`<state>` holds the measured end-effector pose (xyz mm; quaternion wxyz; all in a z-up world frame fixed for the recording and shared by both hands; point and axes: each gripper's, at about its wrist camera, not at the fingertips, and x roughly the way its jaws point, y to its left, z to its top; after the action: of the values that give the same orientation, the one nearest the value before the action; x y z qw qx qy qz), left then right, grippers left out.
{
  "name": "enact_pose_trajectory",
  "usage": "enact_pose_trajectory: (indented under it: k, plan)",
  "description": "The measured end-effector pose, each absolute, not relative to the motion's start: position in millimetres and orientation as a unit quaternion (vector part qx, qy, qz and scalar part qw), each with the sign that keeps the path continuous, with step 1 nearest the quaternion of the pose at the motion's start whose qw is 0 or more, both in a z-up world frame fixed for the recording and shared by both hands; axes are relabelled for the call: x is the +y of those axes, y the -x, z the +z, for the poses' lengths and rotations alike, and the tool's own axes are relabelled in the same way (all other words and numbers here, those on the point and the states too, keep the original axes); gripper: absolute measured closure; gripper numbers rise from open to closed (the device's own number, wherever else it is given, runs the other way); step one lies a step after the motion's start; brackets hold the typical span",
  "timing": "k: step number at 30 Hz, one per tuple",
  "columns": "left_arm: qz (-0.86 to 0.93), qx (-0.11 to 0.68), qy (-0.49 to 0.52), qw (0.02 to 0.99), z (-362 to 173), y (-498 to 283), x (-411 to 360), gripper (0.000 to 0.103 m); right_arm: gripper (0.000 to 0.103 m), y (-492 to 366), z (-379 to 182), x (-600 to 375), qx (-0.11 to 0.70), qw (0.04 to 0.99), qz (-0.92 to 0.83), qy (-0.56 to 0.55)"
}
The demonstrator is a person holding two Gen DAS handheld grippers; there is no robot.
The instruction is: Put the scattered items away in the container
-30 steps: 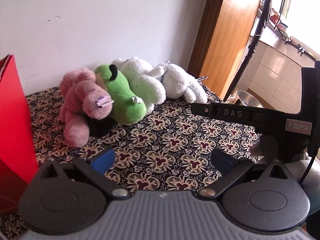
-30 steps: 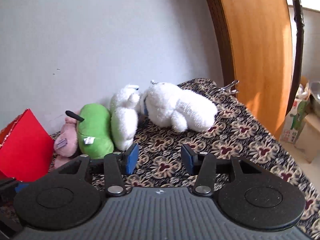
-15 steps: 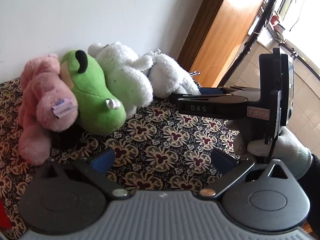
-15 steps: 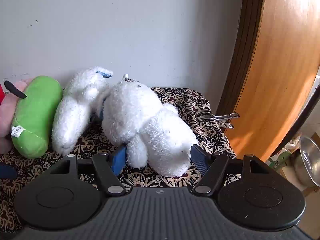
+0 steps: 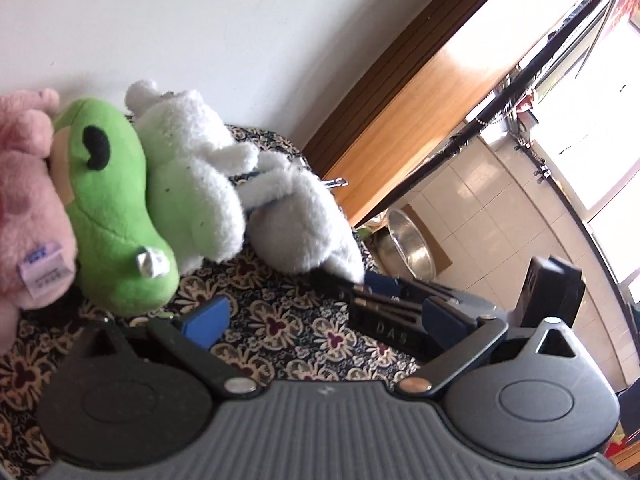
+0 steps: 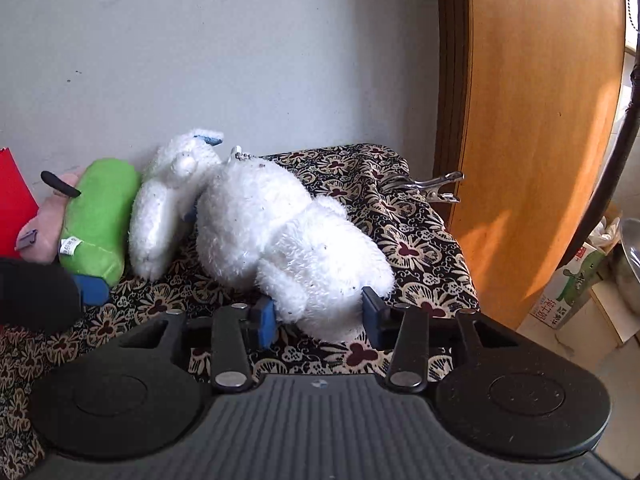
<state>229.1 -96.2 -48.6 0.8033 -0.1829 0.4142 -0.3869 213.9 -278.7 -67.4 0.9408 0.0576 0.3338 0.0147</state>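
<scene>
Several plush toys lie in a row against the wall on a patterned cloth. The white plush bear (image 6: 280, 236) is nearest the table's right end; my right gripper (image 6: 318, 316) is open with its blue pads on either side of the bear's rear. Beside it lie a second white plush (image 6: 164, 208), a green plush (image 6: 96, 220) and a pink plush (image 6: 44, 228). My left gripper (image 5: 320, 316) is open over the cloth in front of the green plush (image 5: 112, 208), which lies beside the pink plush (image 5: 28, 216). The red container (image 6: 14, 204) shows at the far left.
The patterned cloth (image 6: 416, 248) covers the table, which ends at the right near a wooden door (image 6: 536, 120). A metal clip (image 6: 428, 188) holds the cloth at the back right corner. A steel bowl (image 5: 408, 240) and a carton (image 6: 568, 292) sit on the floor beyond.
My right gripper has moved forward until its pads flank the white bear's rear. My left gripper has swung right and tilted, closer to the green plush; the red container has left its view.
</scene>
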Motion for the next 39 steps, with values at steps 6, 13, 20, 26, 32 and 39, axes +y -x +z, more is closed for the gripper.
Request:
enact_pose_trajectory:
  k: [6,13,20,26,32,39]
  plan:
    - [-0.38,0.439,0.194,0.79,-61,-251,-126,0.001,0.049,-188,-63,-311,0.324,0.937,0.043,-0.12]
    - [-0.362,0.445,0.175,0.801,-71,-252,-146,0.005,0.05,-203,-59,-376,0.272,0.912,-0.024,-0.306]
    - [-0.334,0.444,0.131,0.821,-71,-247,-137,0.038,0.06,-264,-67,-355,0.304,0.905,-0.004,-0.299]
    - [-0.338,0.446,0.135,0.818,-70,-246,-132,0.038,0.071,-267,-76,-343,0.351,0.872,0.056,-0.337]
    - [-0.36,0.453,0.119,0.807,-69,-218,-118,0.035,0.07,-218,-75,-335,0.358,0.849,0.09,-0.377]
    - [-0.359,0.424,0.052,0.83,-56,-159,-86,0.032,0.07,-176,-89,-312,0.355,0.808,0.142,-0.448]
